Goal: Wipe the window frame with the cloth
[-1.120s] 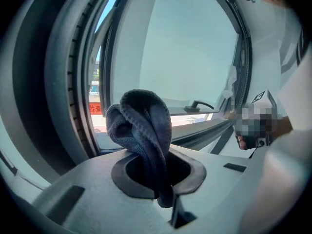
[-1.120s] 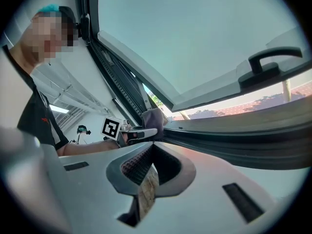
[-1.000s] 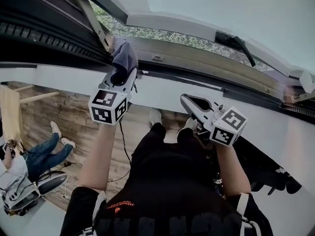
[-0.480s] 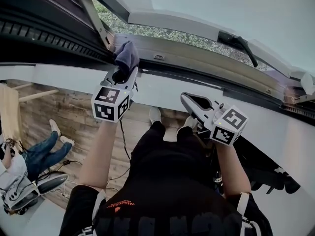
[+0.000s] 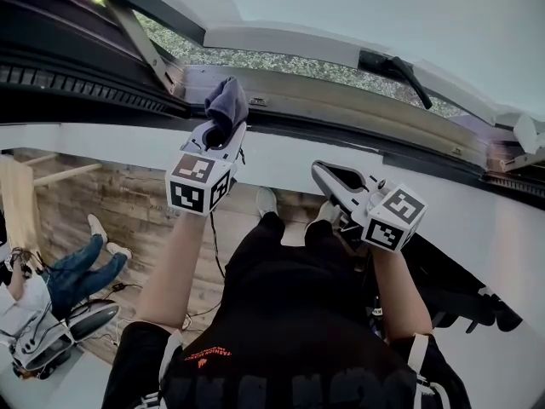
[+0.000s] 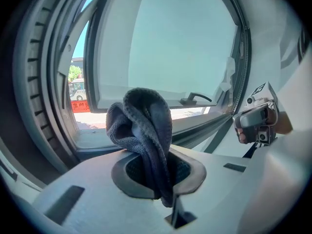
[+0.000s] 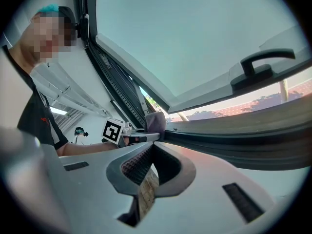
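Cloth (image 5: 226, 105): dark blue-grey and ribbed, bunched into a folded wad. Its lower end is pinched in the left gripper and the wad stands up beyond the jaw tips.
Cloth's place: at the left part of the window's lower rail, just right of the slanted metal stay arm (image 5: 140, 41). In the head view it seems to press on the rail.
Left gripper (image 5: 221, 135): raised to the window with its jaws clamped tight on the cloth.
Right gripper (image 5: 320, 172): held lower, in front of the white wall (image 5: 281, 156) and well apart from the cloth. Its jaw tips are together, with nothing between them.
Window frame (image 5: 341, 100): a pale lower rail with a dark seal strip beneath it.
Sash: swung open, with a frosted pane (image 5: 383, 15) and a black handle (image 5: 400, 68).
Markers: each gripper's cube, left (image 5: 197, 184) and right (image 5: 393, 218), bears black-and-white square codes but no letters.
Writing: a red sign (image 6: 79, 106) outside shows pale characters too small to read. The orange print (image 5: 207, 354) on the person's black shirt is also too small to read.
Room below: a wooden floor (image 5: 128, 203), where another person in jeans (image 5: 77, 267) sits at the lower left.
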A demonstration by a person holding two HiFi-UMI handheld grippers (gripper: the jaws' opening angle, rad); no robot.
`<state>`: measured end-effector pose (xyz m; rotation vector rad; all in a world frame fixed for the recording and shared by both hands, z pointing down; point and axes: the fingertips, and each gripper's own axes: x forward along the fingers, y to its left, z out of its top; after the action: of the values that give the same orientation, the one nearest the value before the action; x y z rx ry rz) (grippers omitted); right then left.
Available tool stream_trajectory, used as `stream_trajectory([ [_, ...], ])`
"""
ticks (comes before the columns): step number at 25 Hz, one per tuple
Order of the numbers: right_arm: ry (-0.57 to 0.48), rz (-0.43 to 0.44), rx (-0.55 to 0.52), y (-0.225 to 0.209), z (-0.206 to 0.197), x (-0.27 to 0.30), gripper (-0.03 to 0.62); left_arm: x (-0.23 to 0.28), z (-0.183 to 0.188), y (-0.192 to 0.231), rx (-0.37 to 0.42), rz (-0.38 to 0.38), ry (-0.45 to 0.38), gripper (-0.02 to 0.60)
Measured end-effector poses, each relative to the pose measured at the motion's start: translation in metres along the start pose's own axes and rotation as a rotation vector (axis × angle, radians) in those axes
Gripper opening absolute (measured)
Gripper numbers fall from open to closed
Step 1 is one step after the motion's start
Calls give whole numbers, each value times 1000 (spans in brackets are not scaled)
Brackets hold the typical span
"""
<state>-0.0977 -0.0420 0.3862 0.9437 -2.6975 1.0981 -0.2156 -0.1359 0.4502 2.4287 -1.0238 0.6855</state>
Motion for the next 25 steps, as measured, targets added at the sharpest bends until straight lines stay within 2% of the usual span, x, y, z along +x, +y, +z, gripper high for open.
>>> stream_trajectory([
  [5,-28,-2,7,-2,5,-17,5,14,9,-36,34,-56,20,54],
  [25,-132,-109,61,-42,-4,-122,5,78,31,-171,127,-247,59,54],
])
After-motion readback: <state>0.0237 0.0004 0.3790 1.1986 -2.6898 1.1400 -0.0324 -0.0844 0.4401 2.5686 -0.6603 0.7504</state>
